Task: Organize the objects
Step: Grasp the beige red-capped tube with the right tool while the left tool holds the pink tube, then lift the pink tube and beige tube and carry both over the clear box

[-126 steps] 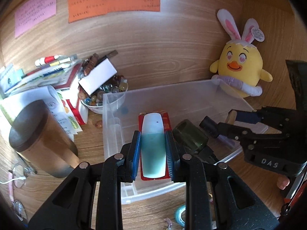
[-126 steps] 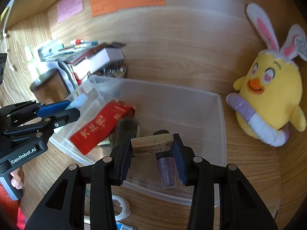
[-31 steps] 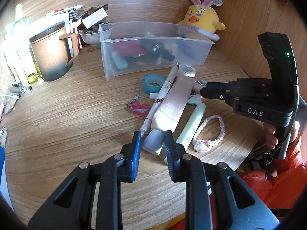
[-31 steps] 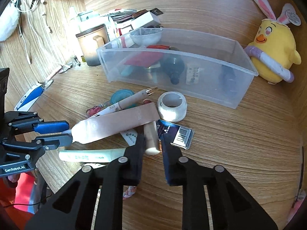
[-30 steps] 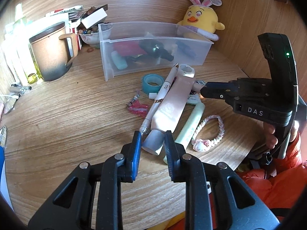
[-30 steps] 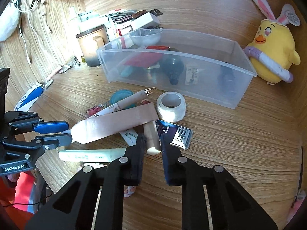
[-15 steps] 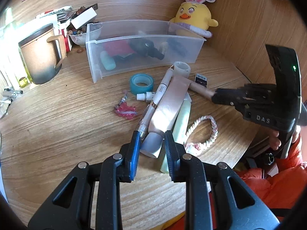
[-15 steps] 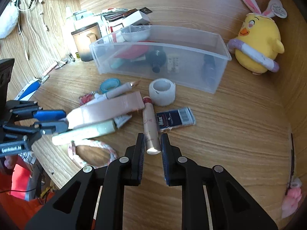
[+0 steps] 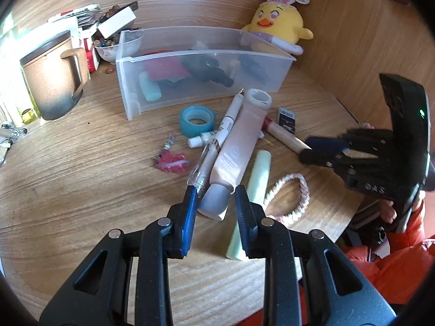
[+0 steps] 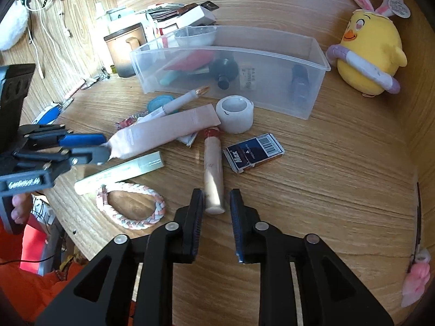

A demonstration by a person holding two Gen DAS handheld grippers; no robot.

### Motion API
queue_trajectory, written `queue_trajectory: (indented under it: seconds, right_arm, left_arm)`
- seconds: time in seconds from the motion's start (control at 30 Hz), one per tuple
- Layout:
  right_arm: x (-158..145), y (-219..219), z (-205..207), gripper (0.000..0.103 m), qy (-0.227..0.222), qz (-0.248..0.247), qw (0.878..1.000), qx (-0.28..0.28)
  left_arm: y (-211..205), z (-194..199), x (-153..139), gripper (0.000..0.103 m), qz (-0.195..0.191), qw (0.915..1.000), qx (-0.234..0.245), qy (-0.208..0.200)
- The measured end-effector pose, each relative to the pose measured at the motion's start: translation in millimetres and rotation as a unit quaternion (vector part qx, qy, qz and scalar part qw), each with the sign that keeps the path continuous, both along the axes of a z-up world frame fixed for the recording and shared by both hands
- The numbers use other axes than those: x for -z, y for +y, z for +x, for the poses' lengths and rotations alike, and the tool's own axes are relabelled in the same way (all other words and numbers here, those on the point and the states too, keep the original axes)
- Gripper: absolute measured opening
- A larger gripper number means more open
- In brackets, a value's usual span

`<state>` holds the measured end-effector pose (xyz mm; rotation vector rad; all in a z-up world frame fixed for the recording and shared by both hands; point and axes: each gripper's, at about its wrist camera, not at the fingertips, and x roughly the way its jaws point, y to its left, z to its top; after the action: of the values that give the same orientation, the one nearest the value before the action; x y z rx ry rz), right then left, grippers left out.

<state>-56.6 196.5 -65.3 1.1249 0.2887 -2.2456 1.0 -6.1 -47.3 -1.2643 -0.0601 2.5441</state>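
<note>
Our left tool point(image 9: 214, 198) brackets the pink tube's point(image 9: 236, 146) grey cap, jaws opening, pads seemingly clear. Our right tool point(image 10: 216, 199), jaws just opening, flanks the beige stick point(image 10: 213, 174) on the surface point(image 10: 339, 190), six o'clock of the clear bin point(image 10: 312, 62).

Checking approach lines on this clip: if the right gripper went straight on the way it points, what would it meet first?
Most likely the beige tube: its near end already lies between the right gripper fingers, which have just been opening.
</note>
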Motion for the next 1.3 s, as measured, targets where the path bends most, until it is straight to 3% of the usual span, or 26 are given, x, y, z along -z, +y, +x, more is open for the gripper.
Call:
queue_trajectory:
  seconds: [0.1,0.7,0.9,0.97,1.03,1.13,1.3]
  right_arm:
    - [0.7,-4.1,-4.5,0.028,-0.001,0.000,1.000,-0.003]
    - [2.5,-26.1,-15.4,0.028,0.016,0.008,1.000,-0.005]
    - [2.3,-27.1,-16.2,0.028,0.021,0.009,1.000,-0.003]
    - [2.6,-26.3,-15.8,0.027,0.024,0.009,1.000,0.002]
    - [2.4,-24.8,-15.1,0.019,0.026,0.010,1.000,0.003]
    - [1.6,-19.0,-15.1,0.014,0.022,0.005,1.000,0.007]
    - [-1.6,-5.8,-11.4,0.014,0.022,-0.009,1.000,0.020]
  left_arm:
    - [3.2,3.2,-2.1,0.027,0.000,1.0000,0.008,-0.001]
    - [10.3,-22.4,3.5,0.028,0.003,0.9994,0.029,-0.016]
    - [16.6,-27.9,7.0,0.032,-0.015,0.9993,0.034,-0.008]
    - [18.4,-27.5,7.3,0.029,-0.020,0.9991,0.036,-0.003]
    - [19.9,-26.5,7.1,0.019,-0.023,0.9990,0.037,0.003]
    - [23.4,-24.1,4.3,0.017,-0.036,0.9987,0.031,0.018]
    - [29.7,-19.7,-8.1,0.017,-0.037,0.9978,0.032,0.046]
